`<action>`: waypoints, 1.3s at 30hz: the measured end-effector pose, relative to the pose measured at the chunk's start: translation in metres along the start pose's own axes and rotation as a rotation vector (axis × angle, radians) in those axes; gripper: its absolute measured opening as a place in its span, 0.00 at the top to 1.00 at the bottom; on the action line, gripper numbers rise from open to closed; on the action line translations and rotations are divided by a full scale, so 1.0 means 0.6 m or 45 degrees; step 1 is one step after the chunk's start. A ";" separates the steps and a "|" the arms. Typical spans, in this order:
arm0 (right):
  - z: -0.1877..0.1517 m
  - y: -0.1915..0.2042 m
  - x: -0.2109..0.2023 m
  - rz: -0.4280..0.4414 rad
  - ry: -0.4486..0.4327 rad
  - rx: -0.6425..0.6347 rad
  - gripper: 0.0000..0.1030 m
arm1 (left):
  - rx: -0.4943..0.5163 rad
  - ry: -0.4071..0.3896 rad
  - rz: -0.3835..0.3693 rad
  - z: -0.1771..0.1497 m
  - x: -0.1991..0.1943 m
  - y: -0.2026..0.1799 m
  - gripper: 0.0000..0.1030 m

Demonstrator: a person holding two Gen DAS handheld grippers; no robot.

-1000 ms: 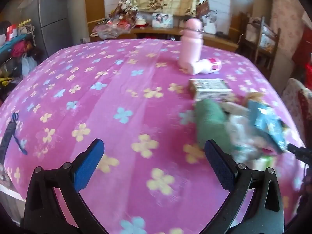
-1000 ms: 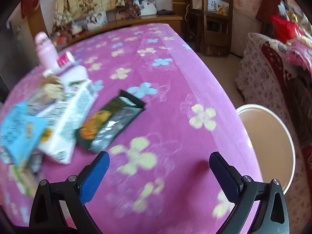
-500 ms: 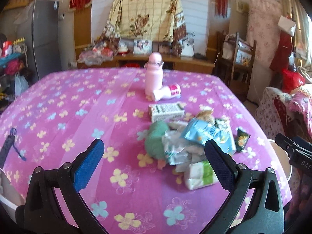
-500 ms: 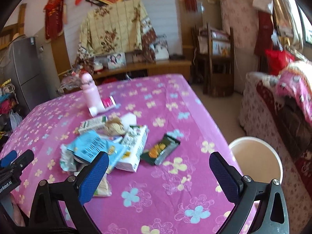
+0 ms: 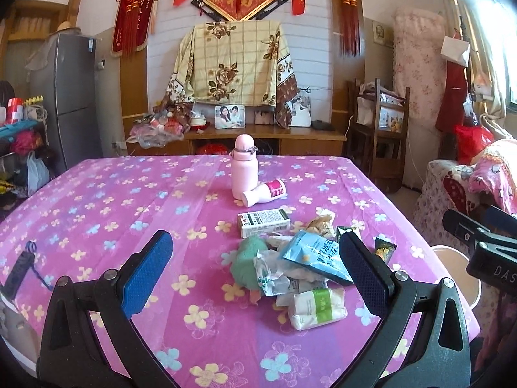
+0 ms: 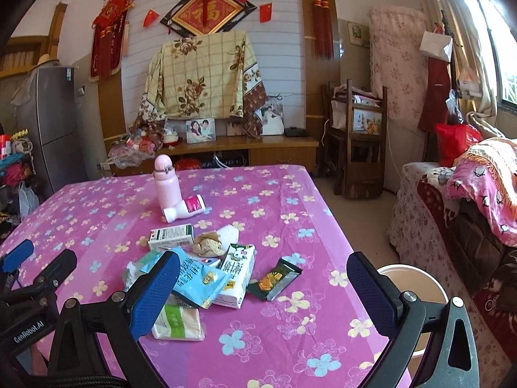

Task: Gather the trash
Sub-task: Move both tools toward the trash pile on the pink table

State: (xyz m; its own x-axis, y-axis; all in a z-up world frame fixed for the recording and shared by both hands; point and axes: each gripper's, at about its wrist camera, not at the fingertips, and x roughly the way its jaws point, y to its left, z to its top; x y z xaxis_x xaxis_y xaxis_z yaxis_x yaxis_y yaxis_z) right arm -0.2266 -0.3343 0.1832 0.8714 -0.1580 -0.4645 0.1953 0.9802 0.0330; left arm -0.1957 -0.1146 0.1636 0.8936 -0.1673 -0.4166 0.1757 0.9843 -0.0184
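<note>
Hiding part of the trash pile (image 5: 297, 268), the left gripper (image 5: 255, 274) blocks the blue packet's (image 5: 311, 255) right end; the right gripper (image 6: 263, 294) covers its left end in the other view. Both tongs gape wide, holding nothing. Bin (image 6: 416, 278) beside table (image 5: 113, 194) is half cut off by a finger. Around the packet: 1 green ball (image 5: 247, 263) left, 1 box (image 5: 263, 223) behind, 1 dark wrapper (image 6: 274, 278) right, 1 carton (image 6: 236, 274) touching, 2 bottles (image 5: 245, 168) well behind. Crumpled bits under the packet unclear.
</note>
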 end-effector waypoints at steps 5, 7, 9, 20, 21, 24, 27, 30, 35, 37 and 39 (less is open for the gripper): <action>0.003 0.004 -0.006 0.005 -0.017 0.004 0.01 | -0.002 -0.021 -0.003 0.000 -0.005 0.003 0.01; 0.004 0.005 -0.008 0.004 -0.026 -0.003 0.01 | -0.005 -0.019 0.000 -0.001 -0.004 0.004 0.01; 0.003 0.009 -0.008 0.002 -0.027 -0.007 0.01 | -0.015 -0.014 -0.006 -0.003 -0.002 0.006 0.01; 0.004 0.005 -0.001 0.008 -0.010 -0.002 0.01 | -0.030 -0.018 -0.008 -0.006 0.001 0.010 0.01; 0.003 0.005 -0.001 0.005 -0.011 -0.003 0.01 | -0.029 -0.018 -0.006 -0.007 0.001 0.009 0.01; 0.002 0.006 0.000 0.003 -0.006 -0.009 0.01 | -0.030 -0.016 -0.009 -0.004 0.000 0.013 0.01; 0.002 0.005 0.001 -0.001 -0.005 -0.009 0.01 | -0.034 -0.016 -0.009 -0.005 0.001 0.013 0.01; 0.002 0.004 0.002 0.001 -0.001 -0.008 0.01 | -0.030 -0.017 -0.004 -0.006 0.001 0.013 0.01; 0.000 0.003 0.004 -0.002 0.003 -0.007 0.01 | -0.035 -0.016 -0.005 -0.006 0.002 0.016 0.01; -0.001 0.001 0.006 -0.005 0.007 -0.006 0.01 | -0.038 -0.013 -0.007 -0.009 0.005 0.015 0.01; -0.001 -0.002 0.007 -0.006 0.011 -0.005 0.01 | -0.043 -0.008 -0.004 -0.012 0.010 0.016 0.01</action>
State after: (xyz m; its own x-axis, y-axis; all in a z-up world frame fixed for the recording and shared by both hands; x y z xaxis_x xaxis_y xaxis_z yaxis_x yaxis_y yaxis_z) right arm -0.2237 -0.3360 0.1806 0.8664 -0.1614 -0.4725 0.1976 0.9799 0.0277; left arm -0.1918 -0.1058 0.1546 0.8955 -0.1708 -0.4110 0.1647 0.9851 -0.0504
